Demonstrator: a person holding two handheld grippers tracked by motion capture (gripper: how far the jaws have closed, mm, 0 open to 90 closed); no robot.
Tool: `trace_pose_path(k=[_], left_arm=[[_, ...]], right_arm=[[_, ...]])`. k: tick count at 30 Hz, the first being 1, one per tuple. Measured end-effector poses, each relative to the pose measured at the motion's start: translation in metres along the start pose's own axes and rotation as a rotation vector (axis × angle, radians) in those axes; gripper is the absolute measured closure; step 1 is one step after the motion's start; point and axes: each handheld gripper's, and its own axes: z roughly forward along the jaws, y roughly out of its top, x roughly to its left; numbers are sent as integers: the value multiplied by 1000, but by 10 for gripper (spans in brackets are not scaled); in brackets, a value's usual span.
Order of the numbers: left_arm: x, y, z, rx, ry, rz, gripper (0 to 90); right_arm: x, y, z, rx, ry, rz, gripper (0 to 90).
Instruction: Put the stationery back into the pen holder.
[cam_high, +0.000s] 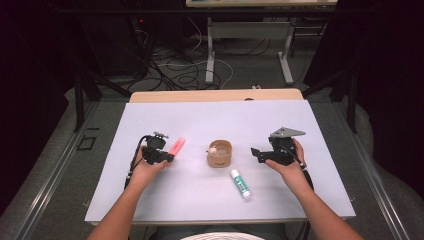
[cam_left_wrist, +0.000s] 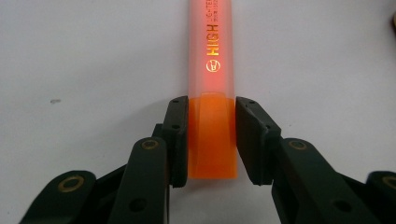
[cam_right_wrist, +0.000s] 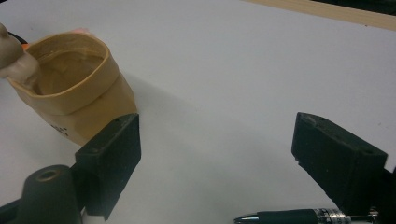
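The left tool (cam_left_wrist: 211, 140) is clamped on the translucent orange highlighter pen (cam_left_wrist: 211, 93), which lies at frame centre on the white bench (cam_left_wrist: 93, 70); lifting remains. The right tool (cam_right_wrist: 217, 158) stands apart, empty.

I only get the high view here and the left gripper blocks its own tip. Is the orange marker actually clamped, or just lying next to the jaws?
Observer: Clamped. In the left gripper view the left gripper has both pads pressed against the opaque orange cap end of the translucent orange highlighter marker.
Operator: Is it lifted?
Observer: I cannot tell; the white table sheet lies right behind it.
Operator: And the right gripper?
Observer: The right gripper is open, nothing between its jaws. A black pen with a silver band lies just below them, and the tan paper-like cup stands beyond its left jaw.
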Motion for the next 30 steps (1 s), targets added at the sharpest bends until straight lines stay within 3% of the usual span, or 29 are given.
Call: trace_pose_path(k=[18,30], left_arm=[[4,2,-13,-30,-73,-73,673],[12,4,-35,-46,-160,-139,673]], right_arm=[[0,0,0,2,0,-10,156],[1,1,-1,-6,5,-15,157]])
